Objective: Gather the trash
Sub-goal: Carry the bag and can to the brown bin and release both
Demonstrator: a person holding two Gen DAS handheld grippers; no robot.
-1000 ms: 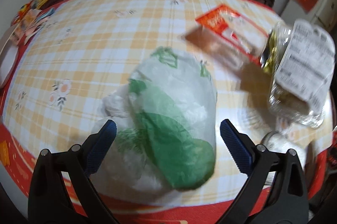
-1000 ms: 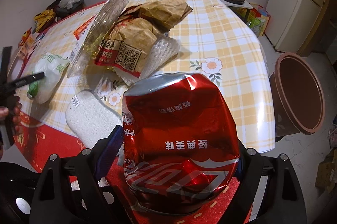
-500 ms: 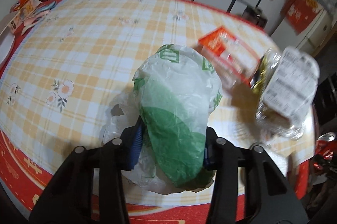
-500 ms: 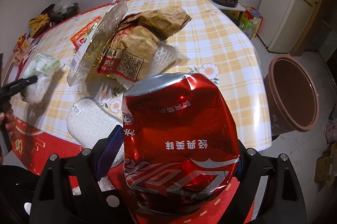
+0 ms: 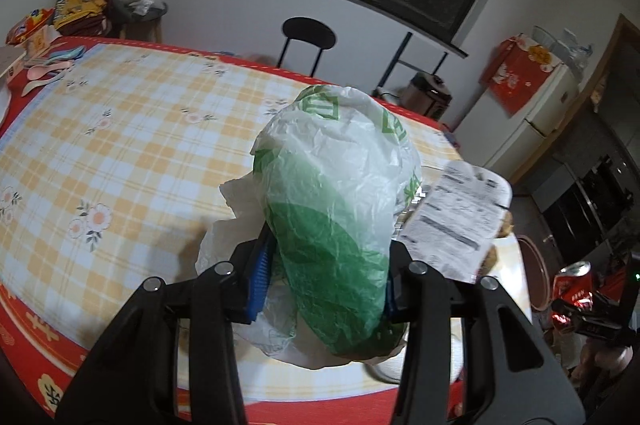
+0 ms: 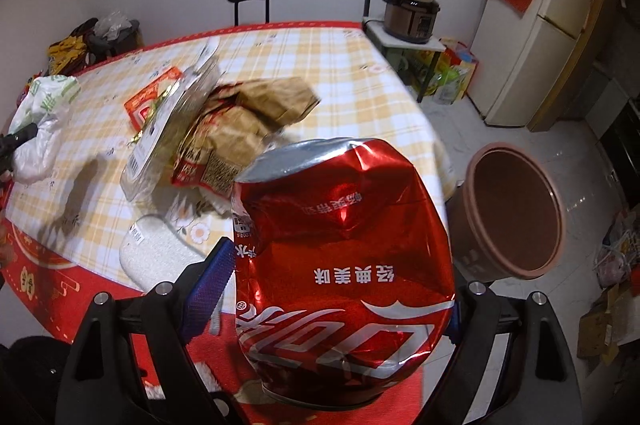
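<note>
On the table (image 6: 340, 73) a heap of wrappers (image 6: 224, 129) lies left of centre; a bin (image 6: 516, 209) stands on the floor right of it.

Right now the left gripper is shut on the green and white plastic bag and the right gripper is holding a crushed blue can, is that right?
Not quite. The crushed can in the right gripper is red, not blue, as the right wrist view shows. The rest holds: the left gripper is shut on the green and white plastic bag.

Bright indoor light — fisheye-bent edges, dark corners, slight motion blur.
</note>
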